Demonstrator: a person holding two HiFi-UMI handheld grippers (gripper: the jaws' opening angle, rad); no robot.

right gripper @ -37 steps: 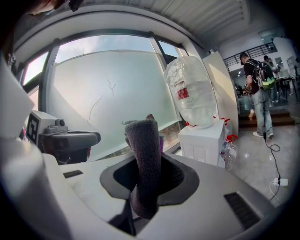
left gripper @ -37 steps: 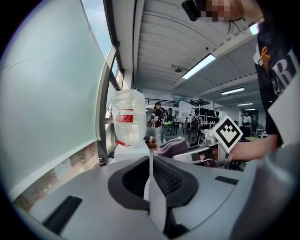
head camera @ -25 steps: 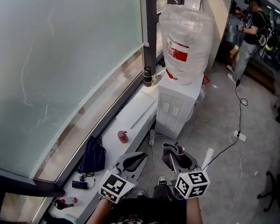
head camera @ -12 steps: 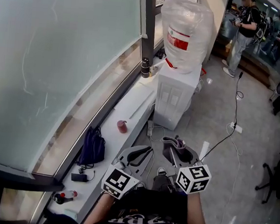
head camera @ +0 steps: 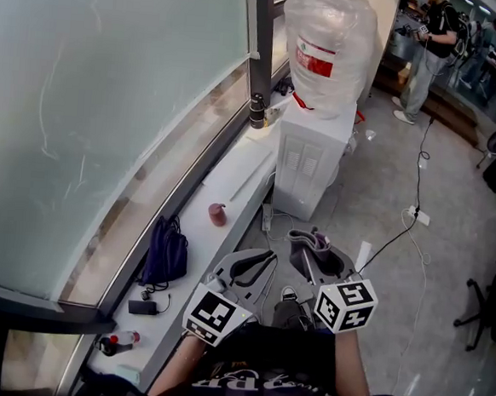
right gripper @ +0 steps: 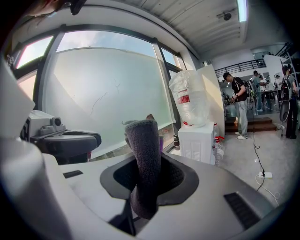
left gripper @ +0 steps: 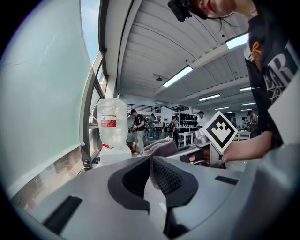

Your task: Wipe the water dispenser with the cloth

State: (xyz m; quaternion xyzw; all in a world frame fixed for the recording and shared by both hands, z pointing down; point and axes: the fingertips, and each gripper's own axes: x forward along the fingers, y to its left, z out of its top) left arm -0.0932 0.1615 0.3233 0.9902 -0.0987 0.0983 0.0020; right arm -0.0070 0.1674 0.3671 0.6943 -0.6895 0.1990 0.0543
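Note:
The white water dispenser [head camera: 311,162] stands by the window, with a plastic-wrapped bottle [head camera: 328,45] on top. It is some way ahead of both grippers. My right gripper [head camera: 315,251] is shut on a grey-purple cloth [head camera: 318,239]. In the right gripper view the cloth [right gripper: 145,164] sticks up between the jaws, and the dispenser [right gripper: 197,139] shows beyond it. My left gripper [head camera: 248,268] is held beside the right one, shut and empty. In the left gripper view its jaws [left gripper: 151,172] meet, with the bottle [left gripper: 111,127] far ahead.
A white window ledge [head camera: 231,192] runs along the left. On it lie a dark blue bag [head camera: 166,259], a small red object [head camera: 218,214], a black device [head camera: 143,307] and a dark flask [head camera: 256,111]. A cable and socket [head camera: 417,216] lie on the floor. A person [head camera: 430,36] stands far back.
The view has swung so the dispenser sits higher and a little more to the left. Both grippers stay low in front of me, the cloth still in the right one.

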